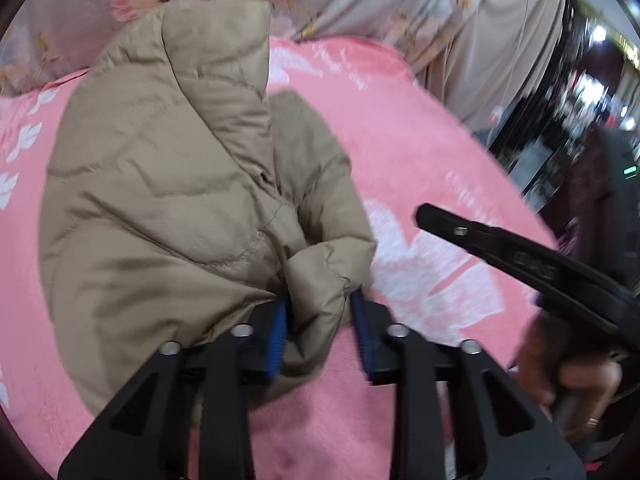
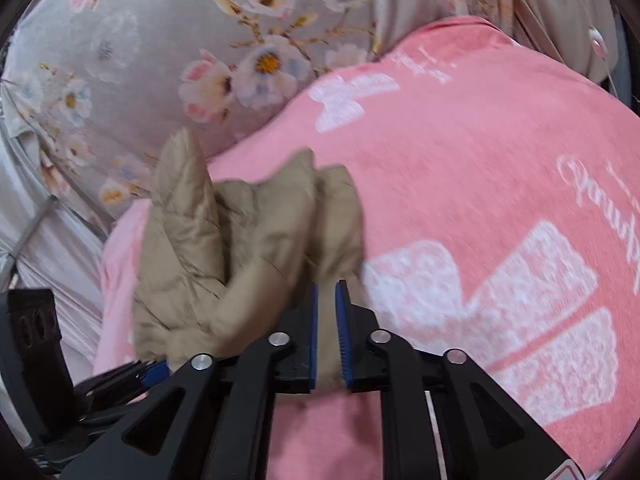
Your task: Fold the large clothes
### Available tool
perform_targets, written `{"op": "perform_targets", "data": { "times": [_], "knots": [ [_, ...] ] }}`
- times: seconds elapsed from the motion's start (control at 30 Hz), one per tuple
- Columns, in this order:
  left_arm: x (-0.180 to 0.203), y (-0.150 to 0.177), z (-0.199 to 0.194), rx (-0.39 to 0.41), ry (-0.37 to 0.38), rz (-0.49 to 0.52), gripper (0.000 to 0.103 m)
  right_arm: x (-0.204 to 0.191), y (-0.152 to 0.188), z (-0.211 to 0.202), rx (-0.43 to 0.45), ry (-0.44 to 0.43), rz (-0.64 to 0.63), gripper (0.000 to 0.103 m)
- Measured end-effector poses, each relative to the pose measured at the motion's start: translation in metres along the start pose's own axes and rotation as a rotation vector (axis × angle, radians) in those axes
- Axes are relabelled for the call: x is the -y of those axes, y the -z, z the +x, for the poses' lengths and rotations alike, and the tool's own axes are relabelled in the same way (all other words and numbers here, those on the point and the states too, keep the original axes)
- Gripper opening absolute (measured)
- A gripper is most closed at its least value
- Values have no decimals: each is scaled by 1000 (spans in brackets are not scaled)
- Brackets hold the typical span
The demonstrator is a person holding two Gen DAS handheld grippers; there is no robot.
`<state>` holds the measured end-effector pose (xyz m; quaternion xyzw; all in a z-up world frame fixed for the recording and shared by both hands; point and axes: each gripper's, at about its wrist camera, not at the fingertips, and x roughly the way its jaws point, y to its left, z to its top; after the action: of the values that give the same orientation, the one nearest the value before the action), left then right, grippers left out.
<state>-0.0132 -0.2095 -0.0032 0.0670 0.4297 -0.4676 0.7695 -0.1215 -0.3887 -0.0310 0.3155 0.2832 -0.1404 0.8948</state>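
Jacket: tan puffer jacket bunched on the pink blanket, at 10 o'clock in the left wrist view.
Left gripper: blue pads part-closed, pinching a jacket fold.
Right gripper: nearly closed on the jacket's edge.
Backdrop: floral bedding at 12 o'clock.

The puffy tan quilted jacket lies bunched up on the pink fleece blanket. Behind the blanket sits the grey flowered cloth. The left gripper has a fold of jacket between its fingers. The right gripper is right of the jacket.
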Motion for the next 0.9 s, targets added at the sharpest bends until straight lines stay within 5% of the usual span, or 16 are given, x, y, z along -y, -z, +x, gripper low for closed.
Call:
{"op": "perform_targets", "data": {
  "times": [0.1,0.27,0.33,0.47,0.53,0.6,0.73,0.9],
  "knots": [
    [-29,-10,-56,135,31,-104,54,-28,-21,3,27,-96,14,49],
    [-77,-25,-107,270,-112,-192,54,-75,-54,31,6,-183,30,53],
    [-100,-32,-115,291,-221,-234,54,-92,-67,51,-19,-154,40,54],
    [-137,-45,-119,306,-284,-322,54,-105,-78,85,-78,-69,129,54],
    [-144,-49,-118,309,-301,-337,54,-110,-78,102,-125,-92,193,44],
    [-143,-55,-115,313,-327,-336,54,-115,-79,110,-158,-105,186,17],
    [-137,-64,-105,305,-337,-320,54,-116,-90,91,-112,-92,110,10],
    [-126,-83,-73,256,-341,-291,54,-97,-91,85,-50,94,-30,9]
  ]
}}
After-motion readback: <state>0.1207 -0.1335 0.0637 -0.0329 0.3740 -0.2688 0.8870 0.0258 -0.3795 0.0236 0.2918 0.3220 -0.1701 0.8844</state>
